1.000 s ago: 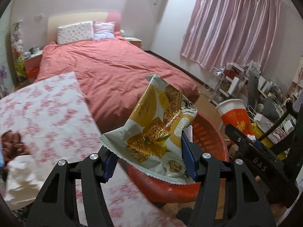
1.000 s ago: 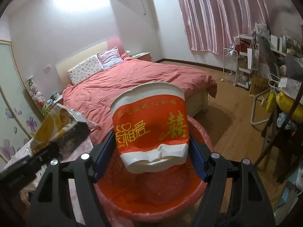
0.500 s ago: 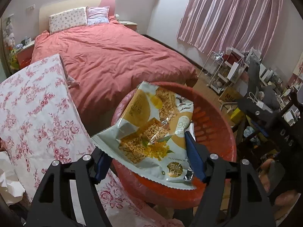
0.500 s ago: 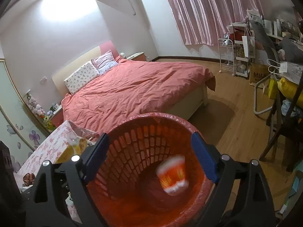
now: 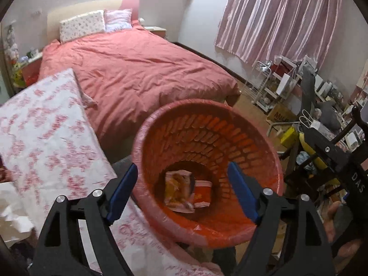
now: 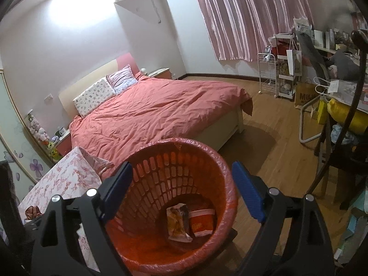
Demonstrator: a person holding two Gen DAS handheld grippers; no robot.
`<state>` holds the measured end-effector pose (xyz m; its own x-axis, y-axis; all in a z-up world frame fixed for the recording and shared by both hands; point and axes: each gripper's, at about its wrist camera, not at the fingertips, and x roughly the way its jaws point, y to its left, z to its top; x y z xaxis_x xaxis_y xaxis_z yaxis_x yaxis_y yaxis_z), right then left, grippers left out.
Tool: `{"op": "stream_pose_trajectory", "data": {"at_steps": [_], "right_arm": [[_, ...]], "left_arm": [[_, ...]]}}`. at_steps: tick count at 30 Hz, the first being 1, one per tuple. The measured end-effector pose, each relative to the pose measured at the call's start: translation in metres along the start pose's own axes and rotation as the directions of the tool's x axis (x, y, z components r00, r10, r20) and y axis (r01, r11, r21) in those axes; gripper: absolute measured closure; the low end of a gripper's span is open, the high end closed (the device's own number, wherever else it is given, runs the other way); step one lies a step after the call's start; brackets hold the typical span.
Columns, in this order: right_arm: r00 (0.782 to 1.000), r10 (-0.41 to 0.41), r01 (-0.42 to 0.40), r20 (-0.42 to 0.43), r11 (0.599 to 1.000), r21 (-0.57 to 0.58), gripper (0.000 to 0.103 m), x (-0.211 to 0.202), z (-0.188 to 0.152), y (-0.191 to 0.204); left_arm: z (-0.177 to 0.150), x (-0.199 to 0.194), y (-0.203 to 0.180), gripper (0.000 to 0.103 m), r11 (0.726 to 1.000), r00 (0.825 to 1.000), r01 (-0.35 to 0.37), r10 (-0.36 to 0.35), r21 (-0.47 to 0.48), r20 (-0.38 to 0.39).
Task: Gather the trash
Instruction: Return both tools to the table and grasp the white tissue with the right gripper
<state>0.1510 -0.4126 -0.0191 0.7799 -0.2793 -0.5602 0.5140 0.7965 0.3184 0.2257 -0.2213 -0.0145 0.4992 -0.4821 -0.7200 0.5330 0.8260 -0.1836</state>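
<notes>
round red slatted plastic waste basket [image 5: 257, 147] [image 6: 220, 168] beside a floral-cloth table [image 5: 46, 133], yellow crinkled snack bag [image 5: 178, 189] [image 6: 177, 222] and red-and-white paper cup [image 5: 202, 193] [image 6: 203, 222] lying touching at its bottom, left gripper [image 5: 182, 194] and right gripper [image 6: 182, 193] above the rim, both spread wide and empty

Wooden floor [image 6: 280, 161] under a red slatted wastebasket [image 6: 161, 172] — snack wrapper [image 6: 177, 222] and crushed red paper cup [image 6: 203, 222] lying side by side on its bottom. Beside the basket, a table in floral cloth [image 5: 46, 142] — crumpled white paper [image 5: 11, 218] on it.
</notes>
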Motion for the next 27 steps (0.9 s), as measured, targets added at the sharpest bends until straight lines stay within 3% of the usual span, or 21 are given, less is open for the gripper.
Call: {"op": "stream_pose_trajectory", "data": {"at_steps": [7, 14, 20, 27], "right_arm": [[0.999, 0.035, -0.035, -0.003, 0.997, -0.066, 0.017, -0.028, -0.011, 0.027], [0.987, 0.15, -0.158, -0.056, 0.97, -0.184, 0.017, -0.054, -0.044, 0.094], [0.945, 0.275, -0.315, -0.175, 0.907, -0.279, 0.023, -0.062, -0.091, 0.174], [0.893, 0.366, -0.444, -0.262, 0.817, -0.368, 0.027, -0.068, -0.131, 0.265]], "left_arm": [[-0.02, -0.055, 0.021, 0.022, 0.994, 0.992, -0.109, 0.108, 0.015, 0.068], [-0.057, -0.116, 0.071, 0.018, 0.962, 0.951, -0.269, 0.274, -0.055, 0.14], [-0.086, -0.155, 0.125, 0.013, 0.897, 0.886, -0.413, 0.436, -0.161, 0.157], [-0.122, -0.18, 0.191, 0.013, 0.834, 0.855, -0.459, 0.509, -0.306, 0.106]]}}
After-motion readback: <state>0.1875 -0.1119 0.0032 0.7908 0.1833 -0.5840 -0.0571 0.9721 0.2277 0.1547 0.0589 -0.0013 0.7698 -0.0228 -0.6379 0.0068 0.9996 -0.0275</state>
